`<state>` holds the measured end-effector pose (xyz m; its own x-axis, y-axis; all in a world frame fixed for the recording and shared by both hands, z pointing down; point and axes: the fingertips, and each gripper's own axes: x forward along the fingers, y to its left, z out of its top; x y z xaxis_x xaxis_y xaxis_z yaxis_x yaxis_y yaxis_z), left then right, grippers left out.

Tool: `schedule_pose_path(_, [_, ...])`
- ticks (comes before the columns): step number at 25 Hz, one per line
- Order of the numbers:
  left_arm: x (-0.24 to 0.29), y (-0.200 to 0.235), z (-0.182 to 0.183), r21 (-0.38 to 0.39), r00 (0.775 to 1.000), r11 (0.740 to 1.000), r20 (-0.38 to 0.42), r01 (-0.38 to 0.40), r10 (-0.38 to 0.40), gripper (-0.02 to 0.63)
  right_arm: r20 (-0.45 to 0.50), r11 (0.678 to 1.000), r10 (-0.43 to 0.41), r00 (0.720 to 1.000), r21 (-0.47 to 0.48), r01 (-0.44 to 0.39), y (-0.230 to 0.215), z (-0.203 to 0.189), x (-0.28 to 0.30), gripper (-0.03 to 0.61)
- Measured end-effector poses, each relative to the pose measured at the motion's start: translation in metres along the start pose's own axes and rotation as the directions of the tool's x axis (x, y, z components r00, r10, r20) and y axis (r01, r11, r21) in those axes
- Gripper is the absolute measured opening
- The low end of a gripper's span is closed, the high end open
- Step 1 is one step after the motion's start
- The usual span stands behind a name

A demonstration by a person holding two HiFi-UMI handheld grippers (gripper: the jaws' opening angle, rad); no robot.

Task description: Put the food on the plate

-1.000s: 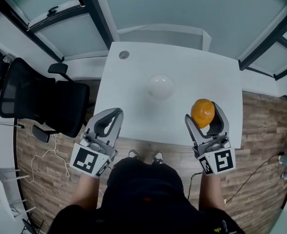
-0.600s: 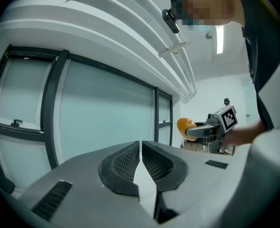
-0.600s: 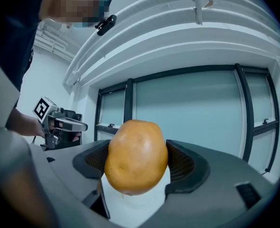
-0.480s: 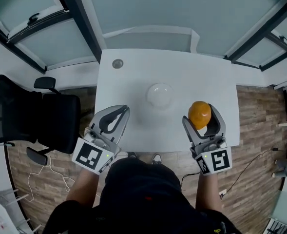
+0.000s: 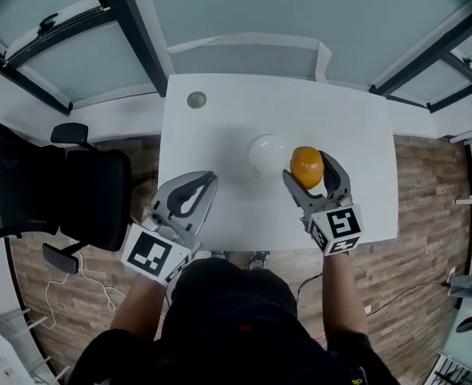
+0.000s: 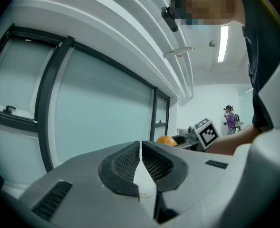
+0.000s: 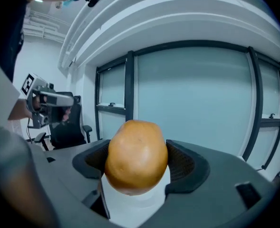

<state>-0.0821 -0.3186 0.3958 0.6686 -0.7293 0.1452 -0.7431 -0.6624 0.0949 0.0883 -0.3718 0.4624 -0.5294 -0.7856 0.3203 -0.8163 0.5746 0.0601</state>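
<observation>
— Grip first: what is the left gripper [image 5: 204,184] doing?

— It is hanging over the table's [image 5: 219,111] near edge, toward the left corner. Its jaws are pressing together on nothing, and its own view is showing the pads meeting with no gap.

— And further right?

— The plate [image 5: 257,146] is sitting near the middle of the table, apart from that gripper. Just beside the plate's right rim, the right gripper [image 5: 308,167] is clamping the food [image 5: 305,164]. It is a round orange-brown piece, squeezed between the two pads and, it seems, riding clear of the table.

— So which way is the plate lying from the food?

— To the left and slightly toward the far edge, as the head view is showing it. The right gripper is doing the carrying and is also the nearer of the two.

— Is the food's long axis mattering?

— Hardly. The piece is looking nearly round, only a little longer along the jaws in the right gripper view.

— What is the coming move asking for?

— Probably a short shift left until the food is hanging over the plate's middle, then lowering before opening. How high the food is riding above the rim is not readable here.
</observation>
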Motion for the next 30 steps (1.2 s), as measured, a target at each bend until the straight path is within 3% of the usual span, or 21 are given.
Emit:
schedule_pose_path(6, [-0.011,-0.002,-0.022,-0.026,0.998,0.999,-0.055,-0.032,0.030,0.034,-0.196,0.998,0.065,0.978,0.012,-0.064,-0.006,-0.079,0.067,0.374])
schedule_pose_path(11, [-0.018,0.008,-0.039,-0.077,0.993,0.994,-0.090,-0.080,0.073,0.035,-0.329,0.993,0.107,0.938,-0.003,-0.114,-0.004,-0.129,0.109,0.374])
schedule_pose_path(15, [-0.025,0.022,-0.049,-0.066,0.989,0.991,-0.103,-0.112,0.105,0.035,-0.402,0.991,0.118,0.908,-0.014,-0.135,-0.001,-0.158,0.130,0.374])
schedule_pose_path(24, [-0.031,0.038,-0.057,-0.077,0.983,0.986,-0.119,-0.147,0.137,0.035,-0.481,0.987,0.117,0.869,-0.041,-0.156,0.002,-0.186,0.147,0.374])
schedule_pose_path(30, [-0.032,0.034,-0.055,-0.071,0.986,0.989,-0.114,-0.131,0.122,0.035,-0.469,0.985,0.143,0.872,-0.016,-0.170,0.007,-0.185,0.142,0.376])
